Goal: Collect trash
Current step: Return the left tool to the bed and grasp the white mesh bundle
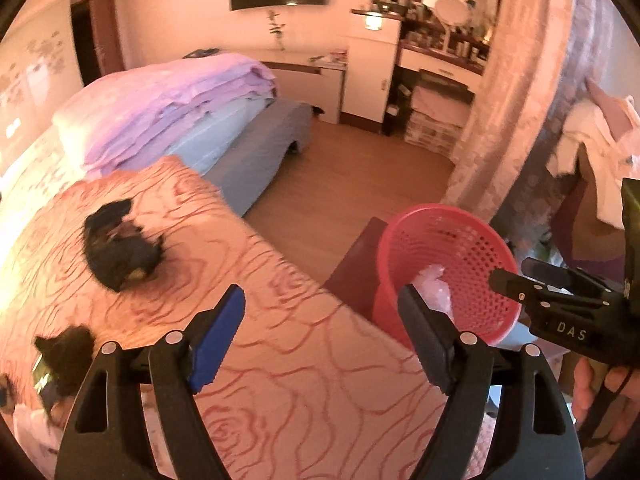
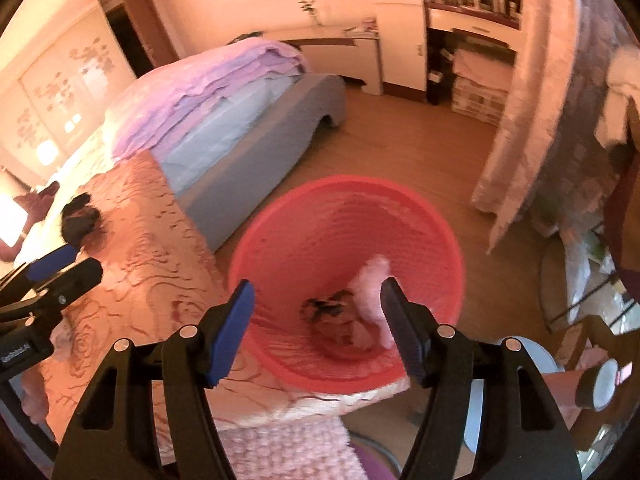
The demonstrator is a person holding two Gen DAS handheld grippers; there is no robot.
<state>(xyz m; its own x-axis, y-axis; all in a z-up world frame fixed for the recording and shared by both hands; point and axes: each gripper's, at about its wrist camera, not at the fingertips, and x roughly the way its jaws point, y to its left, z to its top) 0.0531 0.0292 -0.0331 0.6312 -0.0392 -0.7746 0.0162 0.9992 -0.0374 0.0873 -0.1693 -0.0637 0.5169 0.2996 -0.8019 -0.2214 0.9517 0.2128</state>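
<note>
Far left of the left gripper (image 1: 320,336), a small dark dog (image 1: 118,246) lies on the pink rose-patterned bedspread (image 1: 280,360), and a second dark furry animal (image 1: 66,354) sits at the left edge, just outside the blue-padded jaw. The left gripper's jaws stand wide apart with nothing between them but bedspread. Beyond the dog, folded lilac and pale blue bedding (image 1: 172,108) is stacked on the grey bed (image 1: 260,148). Just past the tip of the right-hand jaw stands the red mesh wastebasket (image 1: 448,268), on the floor beside the bed's edge, with a pale crumpled piece of trash (image 1: 434,286) showing inside it. To the right of the basket the right gripper (image 1: 520,276) reaches over the basket's rim, held by a hand (image 1: 600,396) at the lower right.

In the right wrist view, the left gripper (image 2: 60,276) shows at the far left over the bedspread (image 2: 140,260). The right gripper (image 2: 318,320) hangs directly above the wastebasket (image 2: 280,220), its jaws spread and gripping nothing. Between and beyond the jaws, at the basket's bottom, lies dark crumpled trash (image 2: 328,308); a pale pink wad (image 2: 370,292) sits just inside the right-hand jaw, whether touching it I cannot tell. A patterned curtain (image 2: 532,120) hangs well to the right.
</note>
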